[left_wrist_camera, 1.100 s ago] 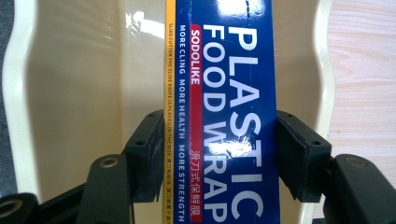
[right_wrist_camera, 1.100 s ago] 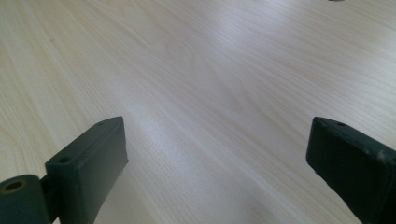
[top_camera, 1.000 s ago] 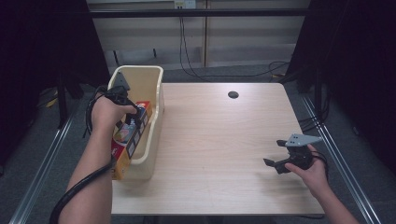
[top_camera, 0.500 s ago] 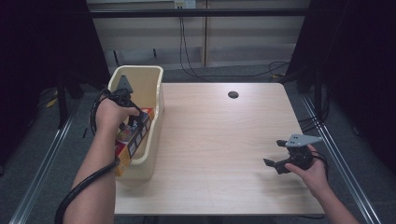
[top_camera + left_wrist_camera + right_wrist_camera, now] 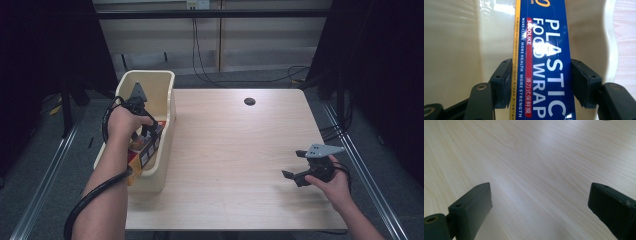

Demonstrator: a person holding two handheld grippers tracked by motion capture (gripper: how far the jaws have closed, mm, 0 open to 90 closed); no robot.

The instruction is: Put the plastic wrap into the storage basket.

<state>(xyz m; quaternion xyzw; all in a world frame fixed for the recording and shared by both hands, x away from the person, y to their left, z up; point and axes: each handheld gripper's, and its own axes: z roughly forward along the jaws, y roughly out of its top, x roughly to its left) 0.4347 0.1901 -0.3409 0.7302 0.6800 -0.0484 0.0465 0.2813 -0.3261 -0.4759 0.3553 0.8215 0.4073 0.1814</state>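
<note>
Since the earlier frame the left hand [image 5: 122, 122] has drawn slightly toward the upper part of the high view, above the cream bin [image 5: 162, 165], while the right hand [image 5: 332, 186] has kept its place. The plastic wrap box [image 5: 541, 62], blue with a yellow edge and white lettering, lies lengthwise inside the bin at the left of the frame, its printed end showing beside the bin's right wall [image 5: 145, 150]. The left gripper [image 5: 541, 82] is clenched on this box, one black pad pressed against each long side. Around it rise the bin's pale glossy walls. At the lower right of the high view the right gripper [image 5: 300, 167] sits low over the wooden table [image 5: 240, 150], jaws spread wide with nothing between them.
</note>
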